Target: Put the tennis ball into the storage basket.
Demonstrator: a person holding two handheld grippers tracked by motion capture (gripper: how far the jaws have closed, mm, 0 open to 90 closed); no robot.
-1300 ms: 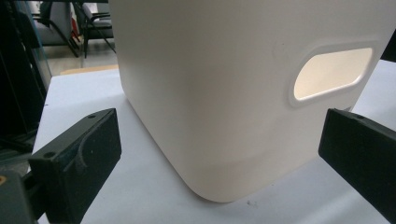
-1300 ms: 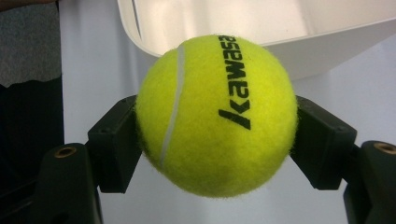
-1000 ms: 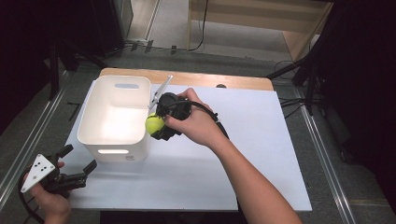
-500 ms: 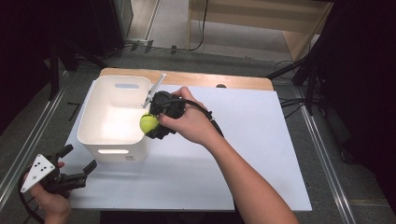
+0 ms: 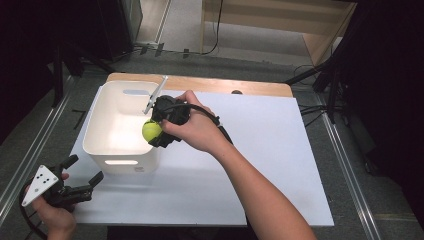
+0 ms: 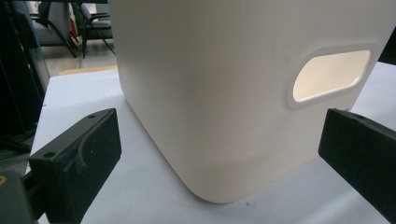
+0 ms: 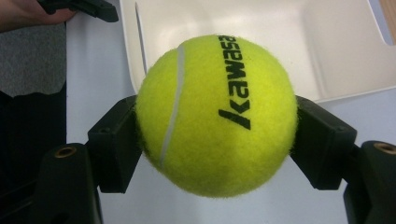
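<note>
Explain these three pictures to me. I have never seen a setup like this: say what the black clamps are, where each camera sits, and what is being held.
A person at a white table holds a hand-operated two-jaw clamp in each hand. The high view looks down from above the person's side. The other two cameras ride on the clamps and look along their black jaws.

The right gripper is shut on a yellow tennis ball, held at the near right rim of a white plastic bin, the ball just over its edge. The left gripper rests open at the table's near left corner, holding nothing; its camera faces the bin's wall and handle slot.
</note>
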